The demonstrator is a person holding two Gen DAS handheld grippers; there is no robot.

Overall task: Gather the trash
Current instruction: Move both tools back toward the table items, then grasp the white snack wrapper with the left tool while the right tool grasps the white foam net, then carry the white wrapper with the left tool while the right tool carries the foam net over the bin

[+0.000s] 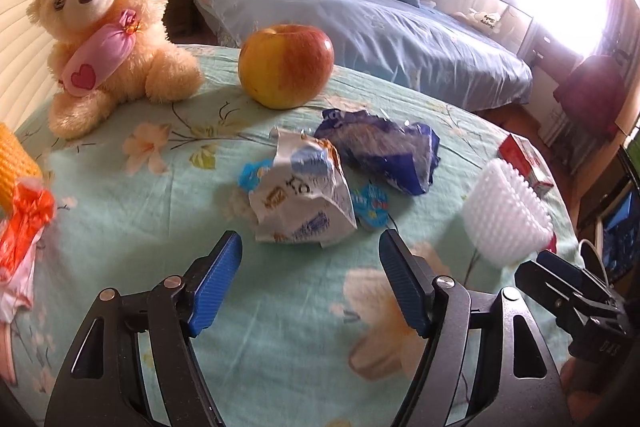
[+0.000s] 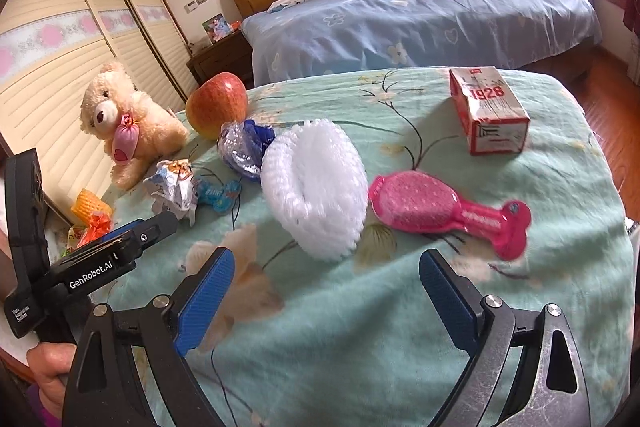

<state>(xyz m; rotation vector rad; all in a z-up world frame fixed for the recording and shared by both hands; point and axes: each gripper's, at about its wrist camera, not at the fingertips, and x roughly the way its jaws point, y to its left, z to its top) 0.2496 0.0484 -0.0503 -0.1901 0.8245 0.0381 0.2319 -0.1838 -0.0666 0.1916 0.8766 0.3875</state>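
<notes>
On the green floral cloth (image 1: 120, 195) lie a crumpled white wrapper (image 1: 300, 195), a blue foil wrapper (image 1: 380, 151) and a small blue candy wrapper (image 1: 370, 207). My left gripper (image 1: 310, 243) stands open just short of the white wrapper, with nothing between its blue pads. A white foam fruit net (image 2: 316, 187) lies right ahead of my right gripper (image 2: 326, 259), which is open and empty. The white wrapper (image 2: 174, 187) and the blue foil wrapper (image 2: 246, 147) show to the net's left. An orange wrapper (image 1: 24, 227) and a yellow foam net (image 1: 12, 167) sit at the far left edge.
A teddy bear (image 1: 108, 27) and an apple (image 1: 286, 67) stand at the back of the table. A red and white box (image 2: 490, 111) and a pink hairbrush (image 2: 444, 211) lie to the right. A bed with blue sheets (image 1: 380, 27) is beyond.
</notes>
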